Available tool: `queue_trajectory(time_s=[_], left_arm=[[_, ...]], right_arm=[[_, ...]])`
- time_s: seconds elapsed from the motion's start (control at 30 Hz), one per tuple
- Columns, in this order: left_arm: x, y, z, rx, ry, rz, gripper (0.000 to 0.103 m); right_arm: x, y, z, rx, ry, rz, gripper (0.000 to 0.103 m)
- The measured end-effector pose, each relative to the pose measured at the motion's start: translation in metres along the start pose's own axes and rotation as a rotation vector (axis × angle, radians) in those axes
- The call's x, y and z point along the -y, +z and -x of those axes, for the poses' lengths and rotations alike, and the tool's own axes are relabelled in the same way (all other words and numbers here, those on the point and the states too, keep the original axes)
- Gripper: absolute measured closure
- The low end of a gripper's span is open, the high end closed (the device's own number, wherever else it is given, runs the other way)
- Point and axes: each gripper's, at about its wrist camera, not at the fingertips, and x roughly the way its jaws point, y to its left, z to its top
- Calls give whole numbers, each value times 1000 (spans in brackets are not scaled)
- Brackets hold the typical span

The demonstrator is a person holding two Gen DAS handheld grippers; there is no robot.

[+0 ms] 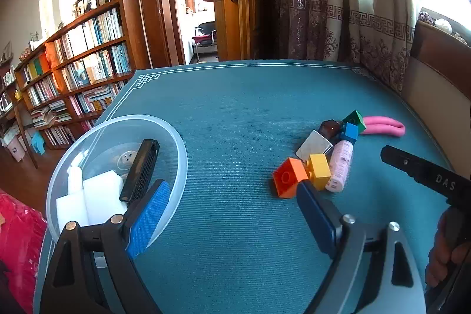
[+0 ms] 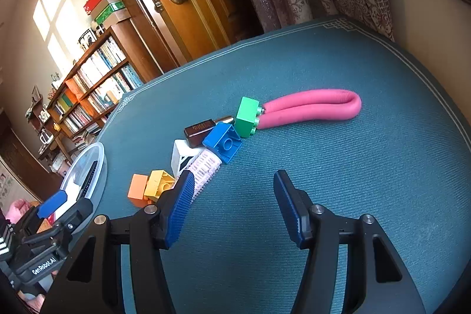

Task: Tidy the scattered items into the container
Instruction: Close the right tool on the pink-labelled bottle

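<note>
Right tool (image 2: pixel 234 206) hovers wide open and empty; just ahead-left of it lies the pink tube (image 2: pixel 204 167) among blocks on the table (image 2: pixel 353 181). Left tool (image 1: pixel 232 214), also open and empty, has the container (image 1: pixel 179 149) at its left. Next, probably, a grasp on the tube.

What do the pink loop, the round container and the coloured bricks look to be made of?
Pink loop: looks like soft foam, matte, bent double without creasing. Round container: clear plastic, glossy rim, contents visible through the wall. Orange brick and blue brick: hard moulded plastic, smooth and slightly shiny.
</note>
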Motion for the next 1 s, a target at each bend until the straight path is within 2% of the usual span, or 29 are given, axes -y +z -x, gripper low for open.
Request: queue_trajectory(time_s=[0.27,0.47,0.6,0.7,0.87,1.0], left_arm=[[-9,-5,-5,-12,-6,7,12],[-20,-7,-5,-15,-13,31,12],[-22,-8,-6,-15,-19,33,12],[-22,-7,-9,-19,-25,28,12],[-18,-6,-15,-31,-45,27,12],[-12,-3,-20,-44,-90,27,12]], right_arm=[[-29,-3,-22,-66,27,56,43],[-39,4,-47,-102,-29,38,43],[-38,7,-64,-142,-18,3,53],[-44,8,-67,-136,-32,37,58],[-43,4,-58,-127,-16,73,62],[-36,3,-40,-108,-18,89,66]])
